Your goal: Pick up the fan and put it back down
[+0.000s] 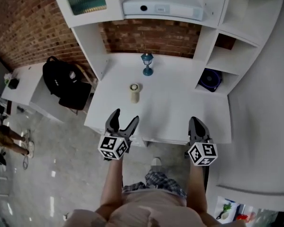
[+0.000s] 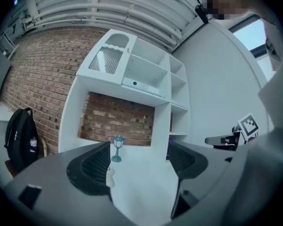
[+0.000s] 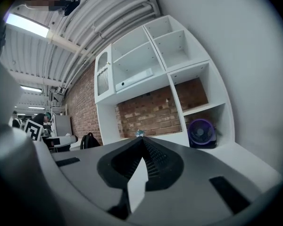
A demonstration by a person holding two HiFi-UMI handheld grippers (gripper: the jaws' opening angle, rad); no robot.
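1. Brick wall backs the white worktop (image 1: 180, 103) in the head view. The fan (image 1: 210, 79) stands in the lowest cubby at the worktop's right rear corner, untouched. Both tools hover off the front edge, well apart from it: left tool (image 1: 124, 117) released, right tool (image 1: 197, 123) clenched.
2. Left gripper view: jaws apart, nothing between them. A teal lantern (image 2: 117, 148) stands near the rear edge.
3. Right gripper view: jaws pressed together, empty, fan ahead to the right. Judged step: approach not begun. Next move calls for opening the right tool and reaching into the cubby.
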